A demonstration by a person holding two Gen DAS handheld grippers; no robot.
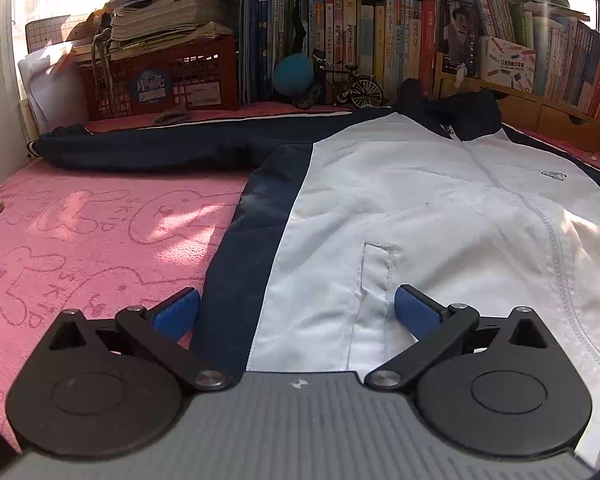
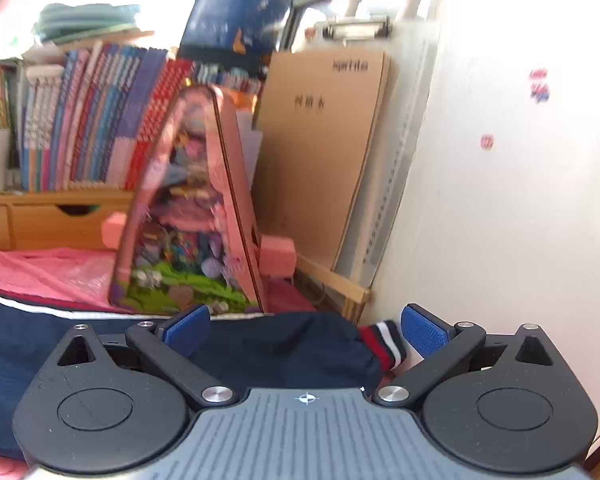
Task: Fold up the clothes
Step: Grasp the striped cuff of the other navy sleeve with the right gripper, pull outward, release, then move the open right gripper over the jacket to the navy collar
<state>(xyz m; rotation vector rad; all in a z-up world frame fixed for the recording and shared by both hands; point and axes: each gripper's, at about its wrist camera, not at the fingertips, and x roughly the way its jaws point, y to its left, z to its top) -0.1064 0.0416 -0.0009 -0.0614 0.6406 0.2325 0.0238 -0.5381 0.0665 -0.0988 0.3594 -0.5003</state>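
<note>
Home study corner: crowded bookshelves [image 1: 380,40], pink towel [image 1: 100,232]

Little print resolves: the cardboard sheet [image 2: 320,160] bears dark characters too blurred to read, the red crate's round blue label [image 1: 151,87] likewise (book spines [image 1: 364,44] carry tiny, illegible Chinese titles).
</note>
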